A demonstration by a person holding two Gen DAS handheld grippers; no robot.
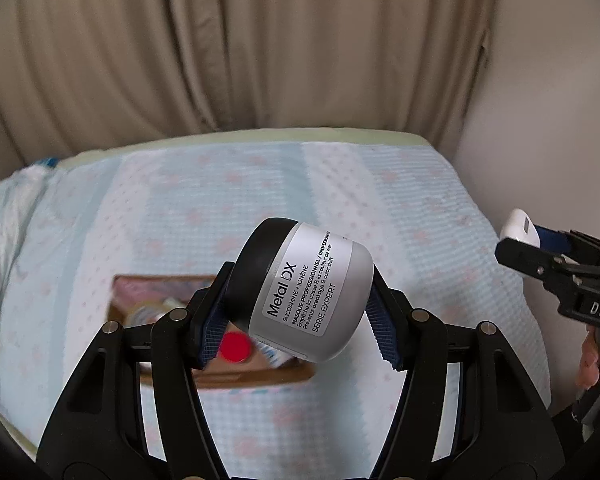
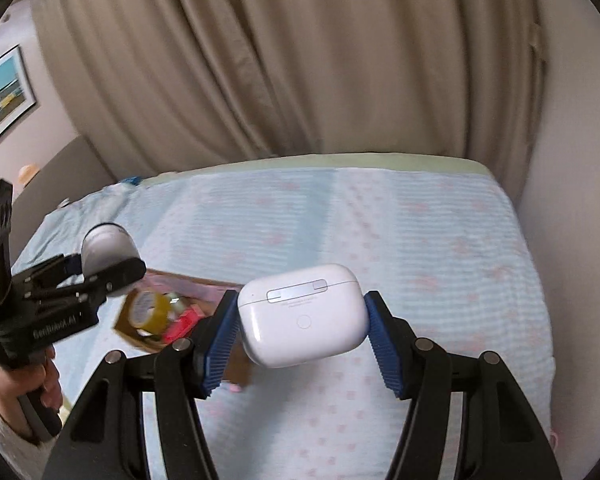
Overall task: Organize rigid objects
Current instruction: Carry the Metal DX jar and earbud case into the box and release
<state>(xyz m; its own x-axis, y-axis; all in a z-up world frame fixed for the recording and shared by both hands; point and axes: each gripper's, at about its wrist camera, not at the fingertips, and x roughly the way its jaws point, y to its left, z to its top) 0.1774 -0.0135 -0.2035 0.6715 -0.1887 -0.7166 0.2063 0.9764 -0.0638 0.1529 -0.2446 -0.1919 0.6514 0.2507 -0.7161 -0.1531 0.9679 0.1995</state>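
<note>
My left gripper [image 1: 300, 316] is shut on a grey jar with a black lid [image 1: 304, 288], held tilted above a shallow cardboard box [image 1: 260, 378] on the bed. The box holds a red-capped item [image 1: 235, 346] and other small items. My right gripper [image 2: 300, 332] is shut on a white earbud case [image 2: 302, 314], held above the bed to the right of the box [image 2: 148, 340]. A tape roll [image 2: 152, 306] and a red item [image 2: 180, 326] lie in the box. The left gripper and jar [image 2: 106, 248] show at left; the right gripper and case [image 1: 520, 228] show at right.
The bed has a light blue quilt with pink dots [image 1: 340, 200]. A beige curtain [image 1: 240, 40] hangs behind it and a white wall [image 2: 572, 200] runs along the right side. A framed picture [image 2: 4, 96] hangs at far left.
</note>
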